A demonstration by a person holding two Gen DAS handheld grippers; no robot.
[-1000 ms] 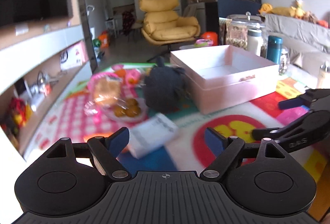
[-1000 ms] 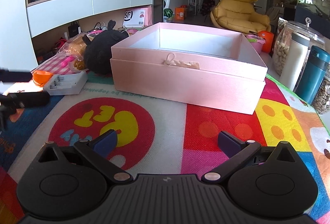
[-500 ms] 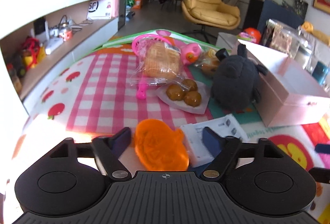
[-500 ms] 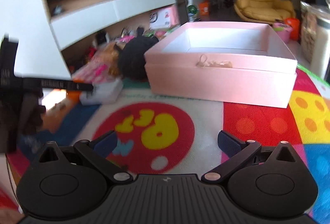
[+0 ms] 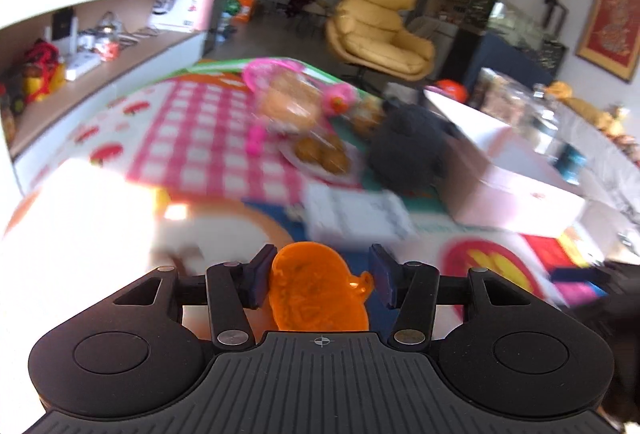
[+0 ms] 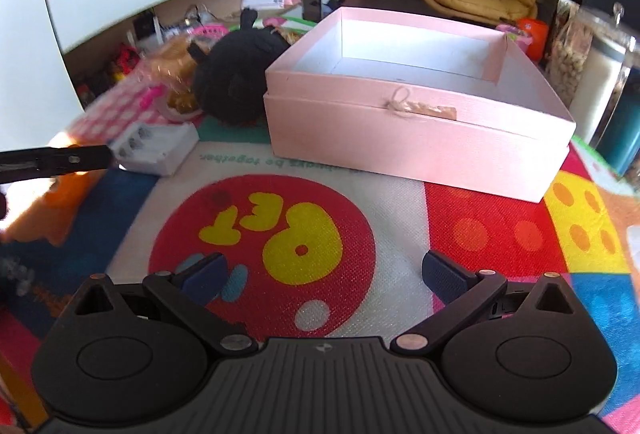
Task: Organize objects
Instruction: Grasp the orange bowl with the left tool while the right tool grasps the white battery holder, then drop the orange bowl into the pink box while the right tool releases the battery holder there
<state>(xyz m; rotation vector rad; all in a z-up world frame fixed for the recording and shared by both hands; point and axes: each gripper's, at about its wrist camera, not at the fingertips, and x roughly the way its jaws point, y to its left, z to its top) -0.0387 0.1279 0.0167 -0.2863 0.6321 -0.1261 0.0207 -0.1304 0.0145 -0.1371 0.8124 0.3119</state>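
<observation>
A slip is judged the main risk: the flat, translucent orange pumpkin-shaped plastic piece (image 5: pixel 318 288) sits between the fingers of the left gripper (image 5: pixel 322 276), which have just been closing. The left pad appears to touch its rim, while a gap shows at the right pad beside the small stem, so the grip is judged not yet firm. If it is lifted now, the thin piece could pivot or drop onto the colourful printed play mat (image 6: pixel 400 234). It lies near the mat's left edge, just beside the white battery charger (image 6: pixel 156 148), which could be nudged.

The left gripper is pitched moderately downward. The right gripper (image 6: pixel 324 270) is angled more steeply over the red circle, fingers wide apart and empty, facing the open pink cardboard box (image 6: pixel 420 138).
</observation>
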